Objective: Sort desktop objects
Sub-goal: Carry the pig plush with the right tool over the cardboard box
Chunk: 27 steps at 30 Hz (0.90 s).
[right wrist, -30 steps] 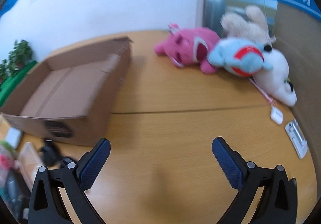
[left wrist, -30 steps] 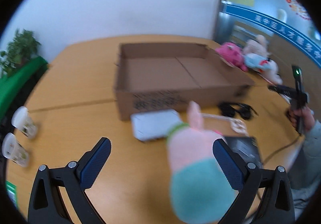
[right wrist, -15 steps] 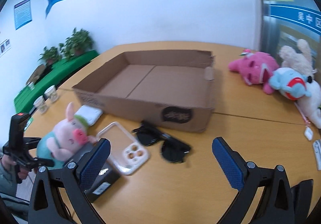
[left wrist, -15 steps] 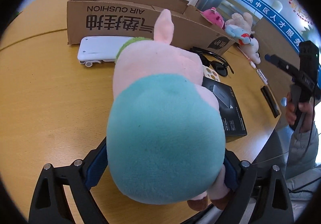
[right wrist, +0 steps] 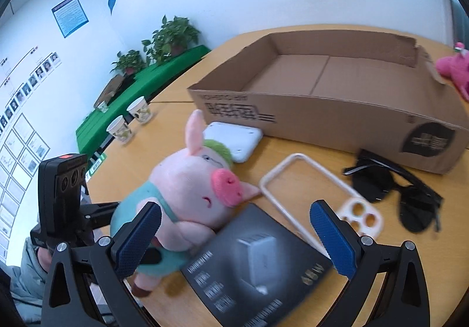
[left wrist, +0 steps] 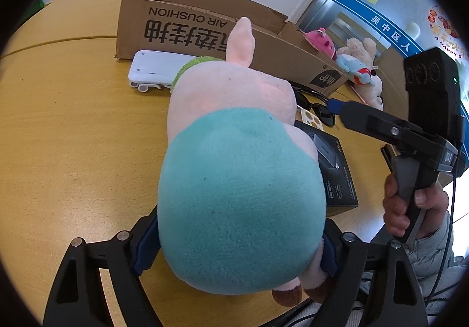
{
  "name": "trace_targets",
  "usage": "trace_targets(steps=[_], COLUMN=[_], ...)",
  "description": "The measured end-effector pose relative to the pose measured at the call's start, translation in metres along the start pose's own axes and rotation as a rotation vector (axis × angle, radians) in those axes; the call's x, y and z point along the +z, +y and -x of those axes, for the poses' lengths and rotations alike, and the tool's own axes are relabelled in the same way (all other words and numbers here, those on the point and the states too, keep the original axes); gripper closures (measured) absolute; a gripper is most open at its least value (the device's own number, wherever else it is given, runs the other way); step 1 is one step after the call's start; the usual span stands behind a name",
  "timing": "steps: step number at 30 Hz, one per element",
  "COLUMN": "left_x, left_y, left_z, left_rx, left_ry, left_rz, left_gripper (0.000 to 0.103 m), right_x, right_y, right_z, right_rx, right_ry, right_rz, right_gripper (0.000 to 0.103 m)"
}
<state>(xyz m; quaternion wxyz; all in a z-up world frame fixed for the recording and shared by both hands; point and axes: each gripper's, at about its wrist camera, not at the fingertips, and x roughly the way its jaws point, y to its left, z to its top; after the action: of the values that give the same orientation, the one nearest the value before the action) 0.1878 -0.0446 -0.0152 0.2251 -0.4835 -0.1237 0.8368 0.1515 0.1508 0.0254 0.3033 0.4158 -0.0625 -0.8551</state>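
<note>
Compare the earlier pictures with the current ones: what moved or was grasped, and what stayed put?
The left gripper came down around the pink plush pig in teal shorts; its jaws have just been closing on it. The right gripper swung from the far toys to the black carton. The cardboard box and black sunglasses stayed.

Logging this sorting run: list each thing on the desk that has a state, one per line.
Cardboard box: open-topped, empty.
Plush pig: lying partly on the black box, between the left tool pads, which have just been closing.
Right tool: open, empty.
Sunglasses: unfolded, on the table.
Phone case: empty, lying flat.
Paper cups: upright.
</note>
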Motion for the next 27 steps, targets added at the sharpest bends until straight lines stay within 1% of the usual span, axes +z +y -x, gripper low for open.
trace_targets(steps=[5, 7, 8, 13, 15, 17, 21, 24, 27], left_x=[-0.003, -0.005, -0.006, -0.006, -0.006, -0.004, 0.002, 0.011, 0.026], left_y=[0.007, 0.007, 0.006, 0.007, 0.003, -0.002, -0.004, -0.011, -0.022], left_z=[0.003, 0.004, 0.004, 0.006, 0.005, 0.005, 0.005, 0.011, 0.017], left_rx=[-0.017, -0.017, -0.017, -0.037, -0.04, -0.052, -0.062, -0.056, -0.06], left_ry=[-0.013, -0.019, -0.022, -0.042, -0.042, -0.045, -0.057, -0.082, -0.105], left_rz=[0.009, 0.001, -0.006, -0.018, -0.043, -0.063, -0.063, -0.093, -0.122], left_gripper=[0.018, 0.018, 0.019, 0.022, 0.023, 0.024, 0.025, 0.026, 0.026], right_x=[0.008, 0.008, 0.008, 0.005, 0.003, 0.002, 0.004, 0.01, 0.019], right_y=[0.013, 0.02, 0.025, 0.024, 0.023, 0.027, 0.03, 0.029, 0.028], right_z=[-0.036, -0.053, -0.058, -0.069, -0.071, -0.072, -0.07, -0.063, -0.048], right_rx=[0.088, 0.1, 0.092, 0.146, 0.17, 0.187, 0.189, 0.205, 0.208], right_ry=[0.058, 0.095, 0.095, 0.118, 0.129, 0.134, 0.113, 0.081, 0.038], right_rz=[-0.039, -0.036, -0.022, -0.053, -0.072, -0.056, -0.047, -0.036, -0.024], right_gripper=[0.0, 0.0, 0.0, 0.0, 0.001, 0.002, 0.007, 0.012, 0.013])
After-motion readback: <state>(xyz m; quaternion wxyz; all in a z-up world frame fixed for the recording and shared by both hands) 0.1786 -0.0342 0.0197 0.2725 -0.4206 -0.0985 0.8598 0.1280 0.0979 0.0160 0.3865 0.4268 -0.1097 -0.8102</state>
